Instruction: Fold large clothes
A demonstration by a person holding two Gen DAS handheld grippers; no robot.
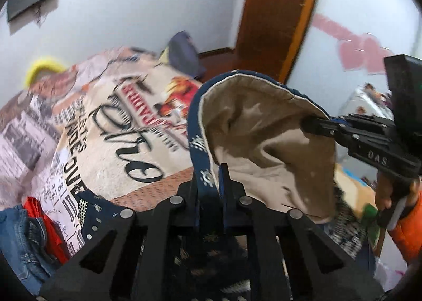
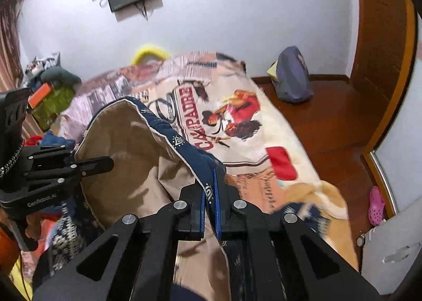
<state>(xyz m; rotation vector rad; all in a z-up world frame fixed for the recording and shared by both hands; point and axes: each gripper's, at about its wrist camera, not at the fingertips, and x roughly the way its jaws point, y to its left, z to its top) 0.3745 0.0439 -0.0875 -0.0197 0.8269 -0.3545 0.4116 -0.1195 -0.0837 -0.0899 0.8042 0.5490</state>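
The garment [image 1: 263, 142], a navy printed piece with a tan lining, hangs between your two grippers above the bed, its lining turned toward both cameras. Left gripper [image 1: 212, 182]: jaws together, clamped on the navy patterned edge, which runs up between the pads. Right gripper [image 2: 210, 193]: same story, pinched tight on the navy hem, blue pads pressing the cloth from both sides. In the left wrist view the right gripper comes in from the right with its tip against the tan lining; in the right wrist view the left gripper shows at the left, likewise at the fabric's edge. The cloth sags in a loose pouch between the two grips, not stretched flat. Lower part of the garment trails out of sight under the grippers; you cannot tell from here how much rests on the bed. Bedspread [image 2: 263, 121], printed with lettering and a rider, lies rumpled below. A heap of other clothes [image 1: 29, 235], denim and red, waits at the bed's near left. Progress reading: early. The garment is picked up by one edge, no fold visible yet. Still ahead, by my judgement: spread it flat, fold it, then the heap.
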